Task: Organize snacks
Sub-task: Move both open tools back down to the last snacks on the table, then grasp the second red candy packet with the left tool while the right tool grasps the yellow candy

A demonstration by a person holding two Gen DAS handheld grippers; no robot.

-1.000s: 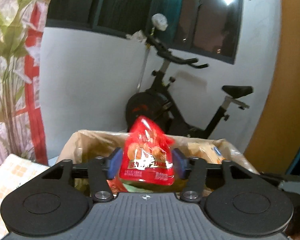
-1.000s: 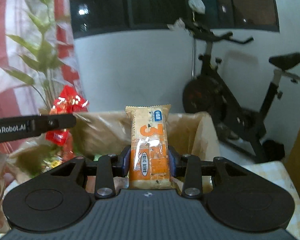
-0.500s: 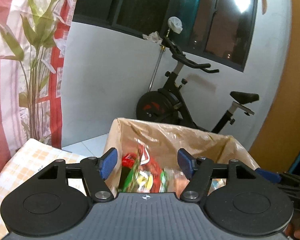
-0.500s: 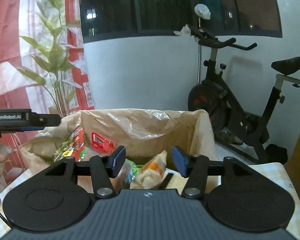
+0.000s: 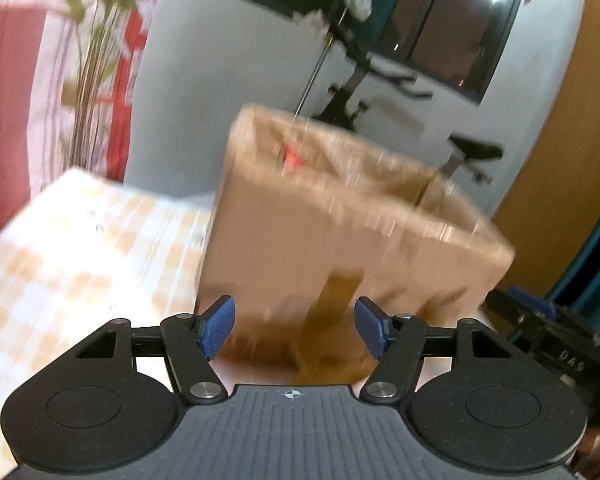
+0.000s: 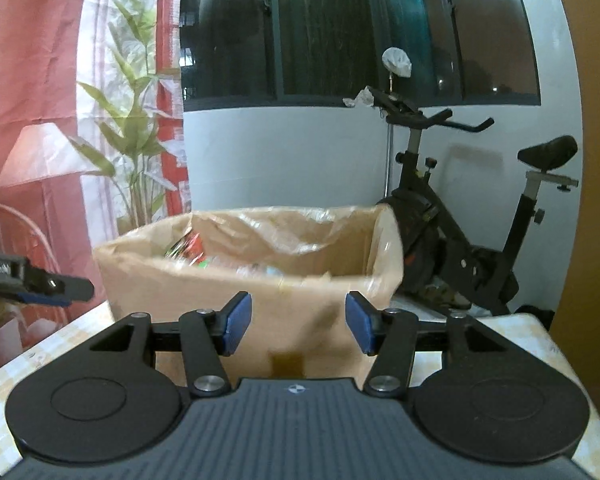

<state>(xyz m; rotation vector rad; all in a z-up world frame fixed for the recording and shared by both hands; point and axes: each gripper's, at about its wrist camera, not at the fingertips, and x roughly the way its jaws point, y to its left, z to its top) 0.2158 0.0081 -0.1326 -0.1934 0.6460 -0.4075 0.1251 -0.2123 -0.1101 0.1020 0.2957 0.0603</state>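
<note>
Both tongs, left and right, spread and empty. Snack packets lying loose inside the lined cardboard box on the desk. Likely light, crinkly, slippery film (contents crushable); best pinched at a sealed edge.

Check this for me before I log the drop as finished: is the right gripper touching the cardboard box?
Apart. In the right wrist view the right gripper stands open and empty, its blue pads short of the cardboard box, with nothing between them.
</note>
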